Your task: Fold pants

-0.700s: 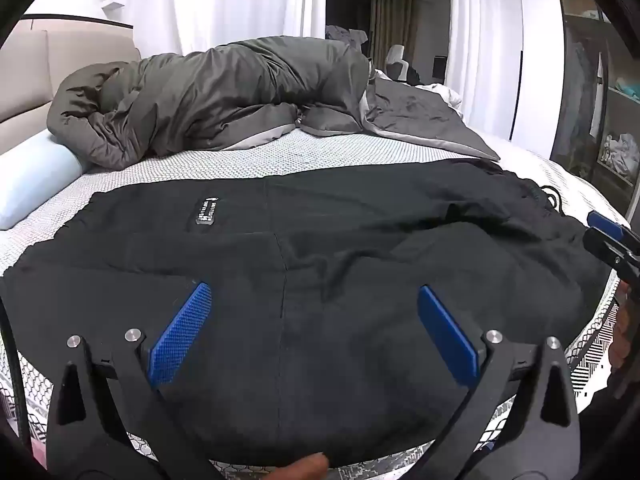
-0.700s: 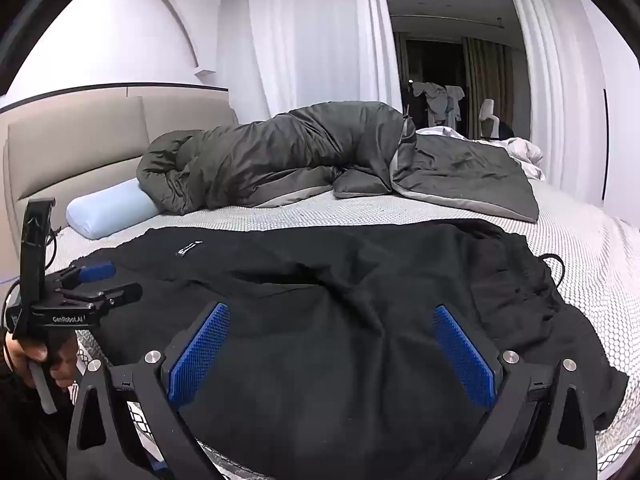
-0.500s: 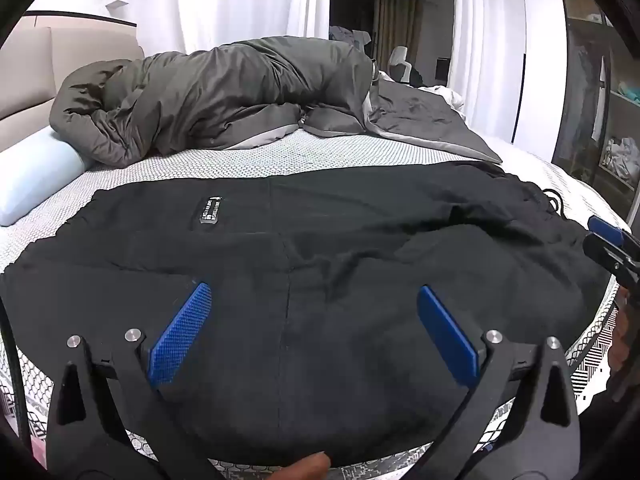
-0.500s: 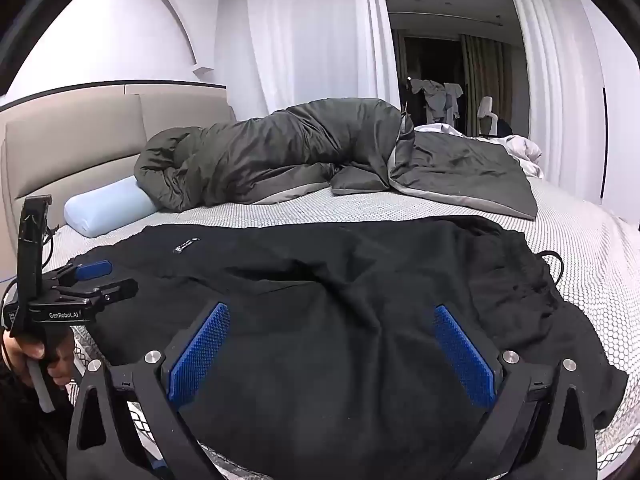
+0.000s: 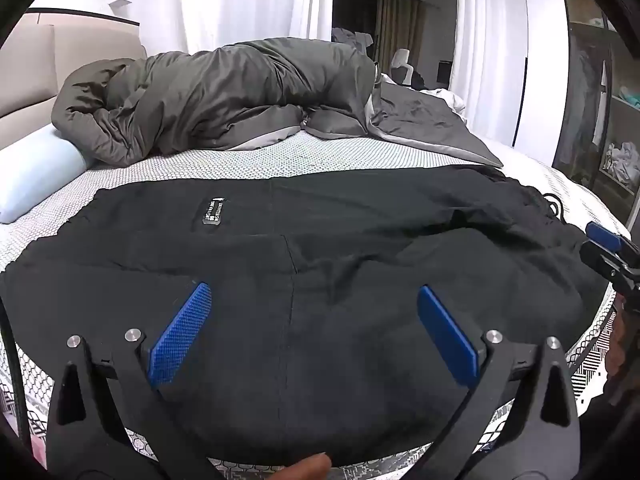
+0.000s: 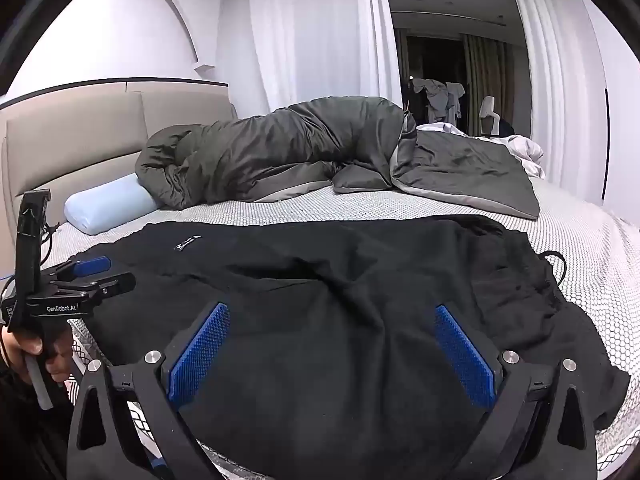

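Note:
Black pants (image 5: 320,272) lie spread across the near side of the bed, a small label (image 5: 214,213) showing at their left part; the waistband with its drawstring (image 6: 556,264) bunches at the right. My left gripper (image 5: 314,312) hovers open above the pants' near edge with nothing between its blue pads. My right gripper (image 6: 332,332) hangs open over the wrinkled middle of the pants (image 6: 340,300), holding nothing. From the right wrist view the left gripper (image 6: 92,276) shows at the far left in a person's hand (image 6: 24,348).
A grey duvet (image 5: 224,96) is heaped along the far side of the mattress (image 5: 248,160), next to a pale blue pillow (image 5: 36,168). White curtains (image 6: 312,36) and a padded headboard (image 6: 80,136) stand behind. Shelves (image 5: 600,120) rise at the right.
Both views have shifted slightly, the grippers edging a little over the pants. The pants lie as before and both grippers stay open.

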### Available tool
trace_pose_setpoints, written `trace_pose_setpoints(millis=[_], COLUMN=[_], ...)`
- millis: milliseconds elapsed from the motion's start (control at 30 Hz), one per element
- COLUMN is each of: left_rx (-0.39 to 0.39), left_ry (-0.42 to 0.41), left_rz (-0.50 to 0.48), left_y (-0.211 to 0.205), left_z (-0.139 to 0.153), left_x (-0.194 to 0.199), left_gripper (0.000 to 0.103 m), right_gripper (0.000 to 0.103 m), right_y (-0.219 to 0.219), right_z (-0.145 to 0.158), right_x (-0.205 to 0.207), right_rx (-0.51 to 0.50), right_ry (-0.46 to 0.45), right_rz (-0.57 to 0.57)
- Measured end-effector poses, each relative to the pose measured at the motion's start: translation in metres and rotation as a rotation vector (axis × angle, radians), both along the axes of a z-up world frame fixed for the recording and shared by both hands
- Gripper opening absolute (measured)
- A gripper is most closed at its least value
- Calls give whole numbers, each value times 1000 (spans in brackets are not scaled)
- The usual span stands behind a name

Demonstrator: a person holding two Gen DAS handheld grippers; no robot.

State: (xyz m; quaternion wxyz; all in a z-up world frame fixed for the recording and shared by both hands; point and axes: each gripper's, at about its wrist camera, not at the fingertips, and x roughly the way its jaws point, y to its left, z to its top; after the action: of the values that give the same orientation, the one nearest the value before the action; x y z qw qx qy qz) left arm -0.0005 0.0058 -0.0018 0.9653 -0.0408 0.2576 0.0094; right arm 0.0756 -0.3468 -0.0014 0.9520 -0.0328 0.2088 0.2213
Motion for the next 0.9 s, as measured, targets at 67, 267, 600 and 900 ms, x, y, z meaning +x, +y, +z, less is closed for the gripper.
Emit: trace_pose_setpoints(millis=[67,267,600,900], left_rx=[-1,-2,-1,4], left_ry=[-1,-2,-4,-6], left_rz=[0,0,1,7], left_y=[1,2,3,4], left_z=[0,1,4,10], left_x=[0,0,-1,-3], left_gripper=[102,102,102,102], right_gripper=[103,103,103,103], right_y=[0,1,-3,-5], right_z=[1,0,-1,2], right_x=[-3,-3,-1,-2], right_rx=[-3,-2,6,9], right_ry=[-1,-1,-1,-5], right_rz=[1,1,-12,-12])
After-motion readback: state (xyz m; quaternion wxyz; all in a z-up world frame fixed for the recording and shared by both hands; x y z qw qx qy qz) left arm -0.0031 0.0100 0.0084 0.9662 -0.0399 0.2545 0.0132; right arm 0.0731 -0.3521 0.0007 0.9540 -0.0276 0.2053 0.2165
